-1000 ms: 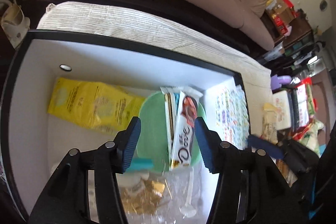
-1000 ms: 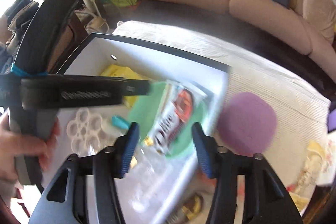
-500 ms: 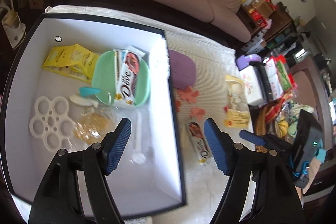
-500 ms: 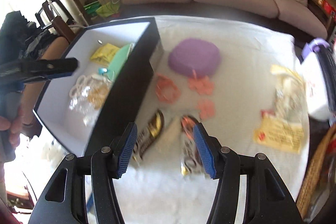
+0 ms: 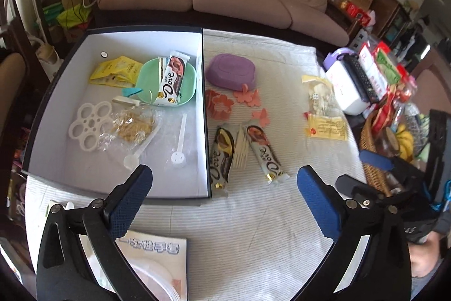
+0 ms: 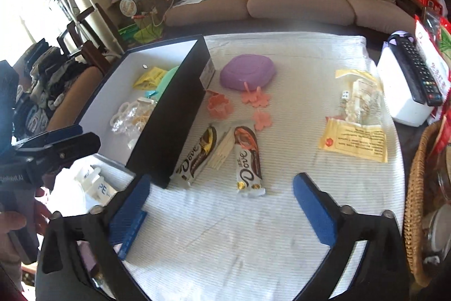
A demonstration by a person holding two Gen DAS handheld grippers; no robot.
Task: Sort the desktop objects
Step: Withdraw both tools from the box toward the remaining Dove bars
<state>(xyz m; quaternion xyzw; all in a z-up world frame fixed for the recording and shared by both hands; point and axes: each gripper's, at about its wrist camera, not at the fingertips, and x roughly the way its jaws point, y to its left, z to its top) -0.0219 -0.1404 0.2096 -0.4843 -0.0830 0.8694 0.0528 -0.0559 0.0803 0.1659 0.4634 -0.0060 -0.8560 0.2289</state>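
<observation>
"Dove" was printed in white script on three chocolate bar wrappers: one bar (image 5: 171, 82) lying on the green dish (image 5: 149, 76) inside the box, and two bars (image 6: 196, 155) (image 6: 248, 161) on the white cloth. The letters "PE" were seen on a white packet (image 6: 98, 184). Other print was too small or blurred to be read.

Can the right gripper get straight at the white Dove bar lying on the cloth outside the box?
Probably yes: the right gripper has open, empty jaws, and the white Dove chocolate bar lies uncovered ahead on bare cloth.
</observation>
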